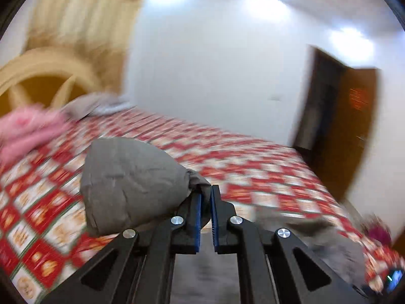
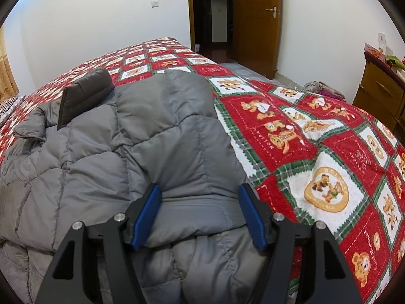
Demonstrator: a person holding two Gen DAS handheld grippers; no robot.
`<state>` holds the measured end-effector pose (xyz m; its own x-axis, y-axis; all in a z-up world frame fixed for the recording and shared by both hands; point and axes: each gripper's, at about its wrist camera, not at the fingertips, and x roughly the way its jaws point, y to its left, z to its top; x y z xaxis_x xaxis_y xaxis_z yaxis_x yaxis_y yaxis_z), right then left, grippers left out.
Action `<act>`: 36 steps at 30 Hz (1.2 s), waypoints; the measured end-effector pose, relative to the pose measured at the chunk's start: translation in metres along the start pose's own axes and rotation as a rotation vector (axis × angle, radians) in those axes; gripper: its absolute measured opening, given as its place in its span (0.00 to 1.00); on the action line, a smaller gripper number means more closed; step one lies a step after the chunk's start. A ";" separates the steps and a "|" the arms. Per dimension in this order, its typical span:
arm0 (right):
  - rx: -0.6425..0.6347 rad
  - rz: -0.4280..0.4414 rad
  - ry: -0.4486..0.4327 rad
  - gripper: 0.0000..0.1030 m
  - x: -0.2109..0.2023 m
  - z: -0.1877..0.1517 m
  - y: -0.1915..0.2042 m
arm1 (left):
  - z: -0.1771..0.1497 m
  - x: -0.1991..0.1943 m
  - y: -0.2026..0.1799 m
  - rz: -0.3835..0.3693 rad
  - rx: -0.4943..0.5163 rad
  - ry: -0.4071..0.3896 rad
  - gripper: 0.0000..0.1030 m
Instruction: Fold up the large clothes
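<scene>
Pinching what looks like gray jacket (image 1: 131, 182) cloth, left tongs (image 1: 206, 197); right tongs (image 2: 200, 212) spread.

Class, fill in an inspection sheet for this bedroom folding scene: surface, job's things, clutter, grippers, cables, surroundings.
Surface: bed under a red, white and green bear-print quilt.
Job's things: grey padded jacket spread on the quilt, collar standing up.
Clutter: pink cloth by the headboard; clothes heap beyond the bed.
Grippers: left gripper shut on a bunched part of the jacket, held above the quilt; right gripper open, jaws either side of a jacket fold.
Cables: nothing seen.
Surroundings: white walls, open wooden door, wooden dresser on the right.
</scene>
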<state>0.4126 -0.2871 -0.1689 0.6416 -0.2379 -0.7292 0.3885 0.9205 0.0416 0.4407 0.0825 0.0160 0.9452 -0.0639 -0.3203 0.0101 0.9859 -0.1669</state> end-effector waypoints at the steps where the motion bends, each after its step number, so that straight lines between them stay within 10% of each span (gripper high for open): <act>1: 0.001 0.001 0.000 0.65 0.000 0.000 0.000 | -0.002 -0.003 -0.020 -0.040 0.036 -0.007 0.06; 7: 0.009 0.006 -0.001 0.65 0.000 0.000 0.000 | -0.064 0.005 -0.146 -0.247 0.236 0.084 0.06; 14: 0.027 0.017 0.000 0.67 0.000 0.000 -0.001 | -0.176 0.049 -0.212 -0.276 0.453 0.428 0.07; 19: 0.034 0.021 -0.001 0.67 0.000 -0.001 -0.002 | -0.174 0.045 -0.197 -0.334 0.372 0.518 0.11; 22: 0.039 0.023 -0.001 0.68 -0.001 -0.001 -0.003 | -0.161 0.017 -0.183 -0.383 0.343 0.517 0.37; 24: 0.044 0.024 -0.002 0.68 -0.001 -0.001 -0.003 | -0.150 -0.002 -0.163 -0.373 0.329 0.461 0.71; 36: 0.144 0.212 -0.146 0.74 -0.065 0.012 -0.014 | -0.108 0.013 -0.020 -0.041 0.005 0.373 0.74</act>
<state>0.3732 -0.2884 -0.1142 0.8029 -0.0964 -0.5883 0.3184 0.9036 0.2865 0.4172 0.0449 -0.0850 0.7603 -0.1544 -0.6309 0.0480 0.9820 -0.1825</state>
